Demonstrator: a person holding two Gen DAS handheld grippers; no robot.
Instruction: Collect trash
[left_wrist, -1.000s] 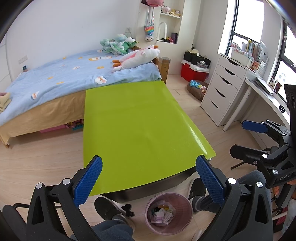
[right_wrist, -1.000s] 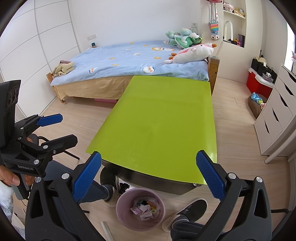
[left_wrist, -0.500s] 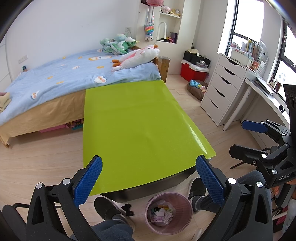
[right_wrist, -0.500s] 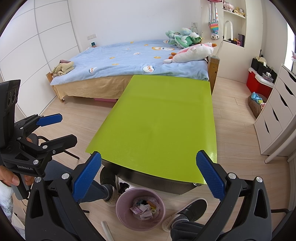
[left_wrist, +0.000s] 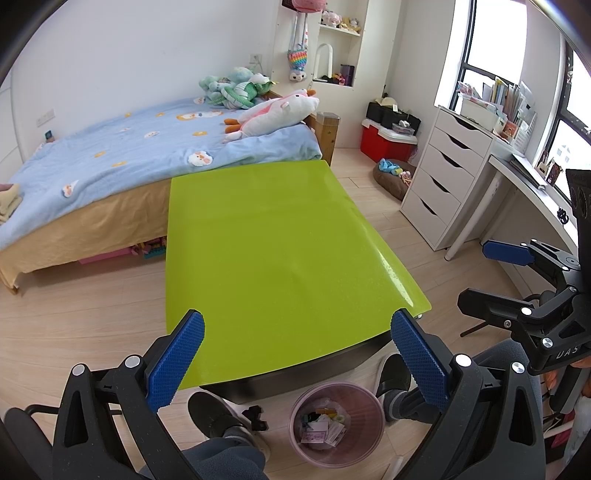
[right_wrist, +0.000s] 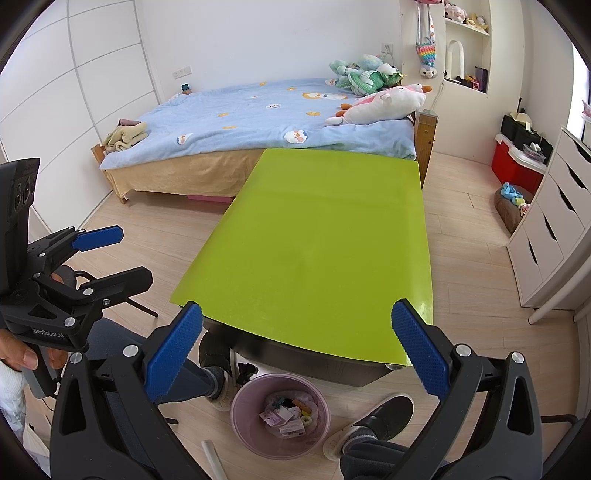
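Both hand-held grippers, left (left_wrist: 297, 363) and right (right_wrist: 297, 349), hovering wide open, empty; seemingly full bin (right_wrist: 242, 417) lying directly below, slightly nearer right.

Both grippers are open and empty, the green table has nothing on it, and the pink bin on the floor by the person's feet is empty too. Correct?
Not quite: the pink bin already holds wrappers and scraps, as the right wrist view shows. The rest stands: left gripper and right gripper are open and empty, and the green table is bare.

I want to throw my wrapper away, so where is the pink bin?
The pink bin is on the floor at the near edge of the green table, between the person's two shoes, low in both views.
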